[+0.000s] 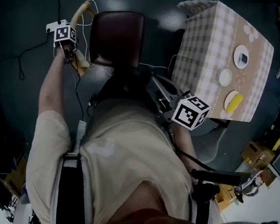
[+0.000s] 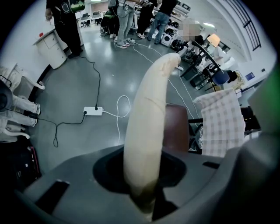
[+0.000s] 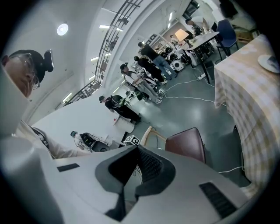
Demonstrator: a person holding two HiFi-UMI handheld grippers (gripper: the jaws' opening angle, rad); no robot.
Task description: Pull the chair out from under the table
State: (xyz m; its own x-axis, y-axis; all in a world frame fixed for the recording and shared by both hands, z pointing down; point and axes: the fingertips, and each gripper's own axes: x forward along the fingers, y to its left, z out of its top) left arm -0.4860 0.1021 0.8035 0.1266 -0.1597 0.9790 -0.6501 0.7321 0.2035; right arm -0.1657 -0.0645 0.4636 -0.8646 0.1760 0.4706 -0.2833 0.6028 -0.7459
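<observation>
The chair [image 1: 117, 36] stands clear of the table [image 1: 256, 73], just beside its corner. It is made up of a smooth, dark maroon padded seat [image 2: 177, 129] and a pale, curved wooden back rail [image 2: 148, 113]. The rail is clamped between the jaws of the left gripper [image 2: 146, 194]. The jaws of the right gripper [image 3: 136, 151] are pressed together on nothing (ribbed dark pads). The table is draped in a soft checked cloth [image 1: 199, 55]. The chair's legs are hidden beneath the seat.

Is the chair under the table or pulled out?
Out: the chair sits beside the table, whole seat showing, floor between them.
</observation>
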